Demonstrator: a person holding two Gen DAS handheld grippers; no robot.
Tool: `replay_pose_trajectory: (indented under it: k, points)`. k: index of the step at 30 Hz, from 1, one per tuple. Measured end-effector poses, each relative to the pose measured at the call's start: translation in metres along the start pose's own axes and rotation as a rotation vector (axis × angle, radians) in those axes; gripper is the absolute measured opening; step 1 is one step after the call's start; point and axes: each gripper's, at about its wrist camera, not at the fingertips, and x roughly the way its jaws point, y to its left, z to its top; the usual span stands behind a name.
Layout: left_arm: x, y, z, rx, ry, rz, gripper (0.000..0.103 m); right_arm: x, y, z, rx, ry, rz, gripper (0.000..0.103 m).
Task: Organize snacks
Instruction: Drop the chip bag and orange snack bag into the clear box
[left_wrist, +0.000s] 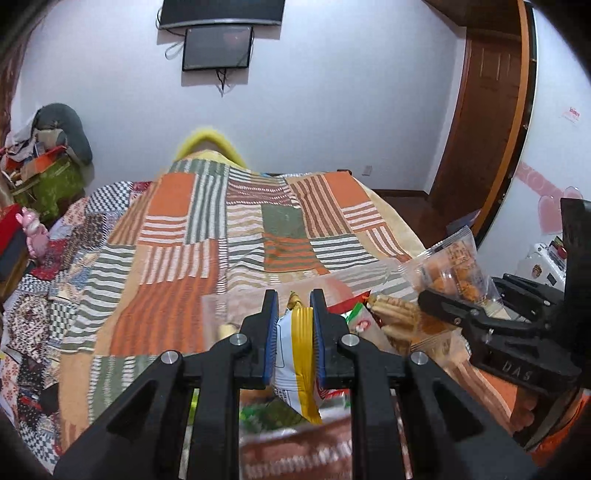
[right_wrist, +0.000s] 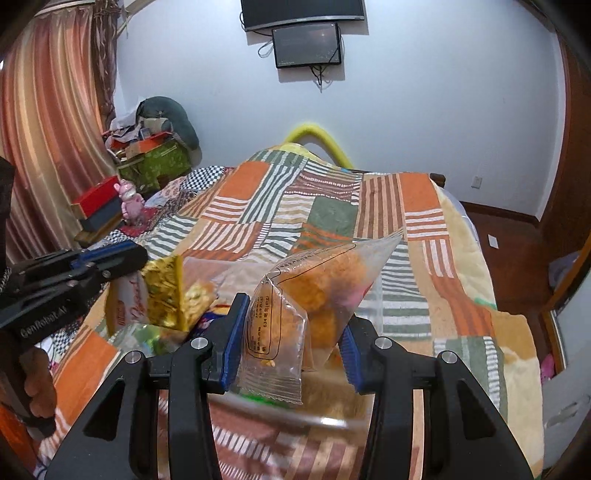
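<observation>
Left wrist view: the left gripper (left_wrist: 293, 321) has its blue-padded fingers (left_wrist: 272, 332) closed narrow on a yellow-and-white snack packet (left_wrist: 298, 354), which stands upright between them and hangs below the pads. At 3 o'clock from it, the right gripper (left_wrist: 476, 314) holds a clear bag of orange snacks (left_wrist: 456, 269) raised above the patchwork blanket (left_wrist: 207, 229). Between the two grippers, more packets lie in a loose heap (left_wrist: 391, 317), among them one of pale ridged biscuits; the heap is partly blurred, so its other contents are probably mixed wrappers.

Right wrist view: the right gripper (right_wrist: 290, 332) has its fingers (right_wrist: 233, 336) set moderately apart with the clear bag of orange snacks (right_wrist: 314, 291) clamped between them. The bag tilts, its top corner pointing toward 1 o'clock, printed side facing left. At 9 o'clock, the left gripper (right_wrist: 122, 258) holds its packet edge-on, seen here as a gold foil face (right_wrist: 164, 291). Below it, at 7 o'clock, the person's hand (right_wrist: 37, 384) grips the handle.

On the wall at 12 o'clock hang two dark screens (right_wrist: 306, 44). A pink figurine (right_wrist: 130, 201) stands at 10 o'clock beside a red box (right_wrist: 96, 199).
</observation>
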Motion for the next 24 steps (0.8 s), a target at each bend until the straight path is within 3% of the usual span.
replay_pose_trajectory:
  k: [8,14,16,18,21,24]
  points:
    - [0.049,-0.006,-0.005,-0.016,0.052,-0.010,0.017,0.031,-0.013,0.001,0.002,0.050,-0.046,0.043]
    - [0.060,-0.009,-0.022,0.026,0.087,0.040,0.019,0.033,-0.018,-0.003,0.018,0.073,-0.050,0.049]
    - [0.060,-0.007,-0.026,0.030,0.115,0.024,0.022,0.030,-0.017,-0.003,0.012,0.075,-0.047,0.056]
    - [0.055,-0.007,-0.029,0.030,0.118,0.023,0.033,0.025,-0.011,-0.003,-0.004,0.066,-0.054,0.066]
    - [0.039,-0.006,-0.031,0.029,0.097,0.030,0.043,0.011,-0.005,-0.004,-0.031,0.046,-0.064,0.070]
    - [0.015,-0.002,-0.034,0.028,0.075,0.030,0.045,-0.005,0.002,-0.008,-0.043,0.034,-0.052,0.070]
